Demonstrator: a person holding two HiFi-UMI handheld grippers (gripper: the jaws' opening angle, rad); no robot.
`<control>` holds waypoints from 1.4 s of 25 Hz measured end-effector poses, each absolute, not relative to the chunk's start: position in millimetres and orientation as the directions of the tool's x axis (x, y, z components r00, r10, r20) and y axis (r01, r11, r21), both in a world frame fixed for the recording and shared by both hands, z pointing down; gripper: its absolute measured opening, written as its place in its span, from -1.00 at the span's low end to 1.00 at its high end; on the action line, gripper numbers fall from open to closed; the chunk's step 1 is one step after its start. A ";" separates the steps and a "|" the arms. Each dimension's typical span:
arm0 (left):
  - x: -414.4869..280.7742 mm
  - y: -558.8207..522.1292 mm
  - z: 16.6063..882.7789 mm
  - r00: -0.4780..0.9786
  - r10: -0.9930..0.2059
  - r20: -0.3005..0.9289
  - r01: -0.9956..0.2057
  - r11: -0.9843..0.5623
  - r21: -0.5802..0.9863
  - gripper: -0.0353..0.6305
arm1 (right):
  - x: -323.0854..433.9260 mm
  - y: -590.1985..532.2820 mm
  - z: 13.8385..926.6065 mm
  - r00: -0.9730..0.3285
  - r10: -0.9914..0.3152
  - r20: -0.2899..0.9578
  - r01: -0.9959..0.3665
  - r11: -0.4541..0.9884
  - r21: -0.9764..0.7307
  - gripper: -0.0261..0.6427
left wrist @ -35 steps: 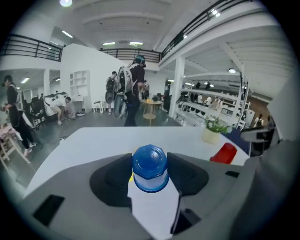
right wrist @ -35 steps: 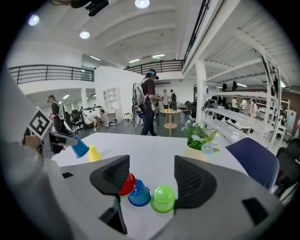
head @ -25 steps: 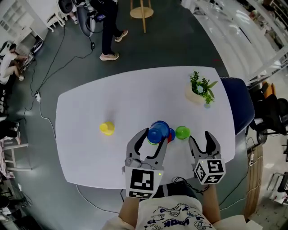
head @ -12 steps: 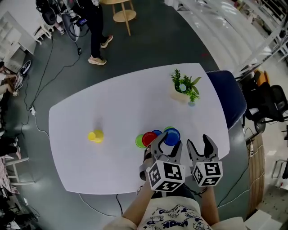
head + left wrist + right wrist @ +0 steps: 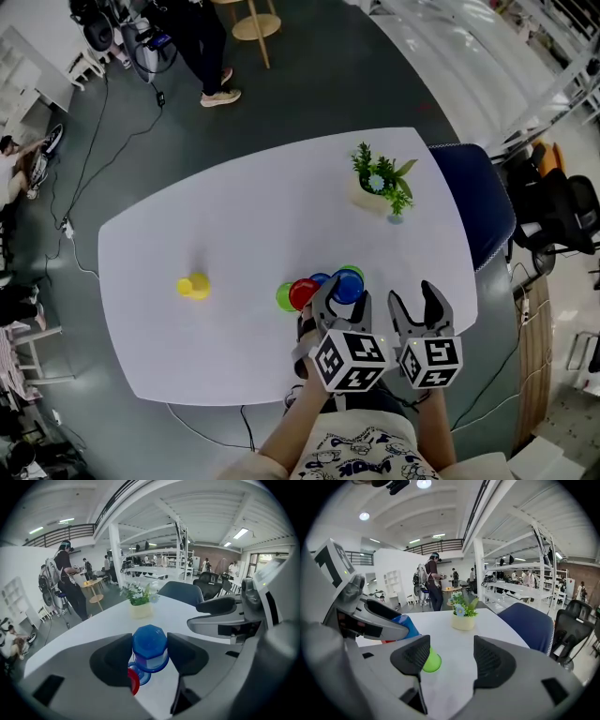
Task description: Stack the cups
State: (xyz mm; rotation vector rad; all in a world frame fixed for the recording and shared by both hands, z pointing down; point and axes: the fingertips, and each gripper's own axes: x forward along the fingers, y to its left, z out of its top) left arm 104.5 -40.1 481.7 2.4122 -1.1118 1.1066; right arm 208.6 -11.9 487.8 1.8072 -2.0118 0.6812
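Note:
My left gripper point(image 5: 342, 296) is shut on an upside-down blue cup point(image 5: 349, 284), held over a cluster of cups near the table's front edge. In the left gripper view the held blue cup point(image 5: 150, 645) fills the gap between the jaws point(image 5: 150, 652); just below it stand a second blue cup point(image 5: 139, 675) and a red cup point(image 5: 134, 682). The head view shows the red cup point(image 5: 302, 292) beside a green cup point(image 5: 284, 297). A yellow cup point(image 5: 195, 286) stands alone at the left. My right gripper point(image 5: 412, 298) stands open and empty, with another green cup point(image 5: 431, 661) just beyond its left jaw.
A potted plant point(image 5: 380, 184) stands at the table's back right. A blue chair point(image 5: 478, 206) sits off the table's right edge. A person point(image 5: 206, 47) stands on the floor beyond the table, with cables trailing at the left.
My left gripper has carried the blue cup to the right and downward, ending close beside the right gripper over the cluster. The right gripper shifted slightly.

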 end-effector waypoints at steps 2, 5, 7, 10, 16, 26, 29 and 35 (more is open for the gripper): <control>105.0 -41.4 484.4 0.406 -0.539 0.738 -0.745 -0.663 -0.074 -0.16 | 209.5 -15.1 489.0 -0.131 -0.821 0.556 -0.990 0.077 -0.119 0.00; 105.9 -42.3 490.2 0.389 -0.543 0.744 -0.758 -0.648 -0.077 -0.16 | 211.6 -18.3 492.5 -0.139 -0.817 0.560 -0.989 0.085 -0.121 0.00; 106.6 -42.7 493.5 0.379 -0.544 0.749 -0.766 -0.638 -0.077 -0.16 | 213.1 -20.2 494.3 -0.145 -0.814 0.562 -0.988 0.091 -0.123 0.00; 107.4 -43.7 495.8 0.370 -0.548 0.750 -0.773 -0.630 -0.079 -0.16 | 214.5 -22.3 496.3 -0.151 -0.810 0.566 -0.987 0.098 -0.124 0.00; 105.9 -48.2 498.3 0.337 -0.566 0.752 -0.789 -0.605 -0.102 -0.16 | 216.1 -28.1 500.0 -0.167 -0.804 0.570 -0.985 0.113 -0.129 0.00; 101.0 -46.1 501.4 0.305 -0.572 0.762 -0.793 -0.595 -0.129 -0.13 | 213.4 -32.5 500.9 -0.187 -0.801 0.568 -0.982 0.134 -0.135 0.00; 100.7 -45.9 498.8 0.299 -0.585 0.754 -0.800 -0.584 -0.136 -0.12 | 213.2 -31.3 501.3 -0.193 -0.801 0.566 -0.981 0.138 -0.138 0.00; 100.8 -42.7 470.7 0.323 -0.624 0.712 -0.807 -0.574 -0.136 -0.12 | 210.2 -28.3 500.6 -0.212 -0.796 0.567 -0.977 0.161 -0.140 0.00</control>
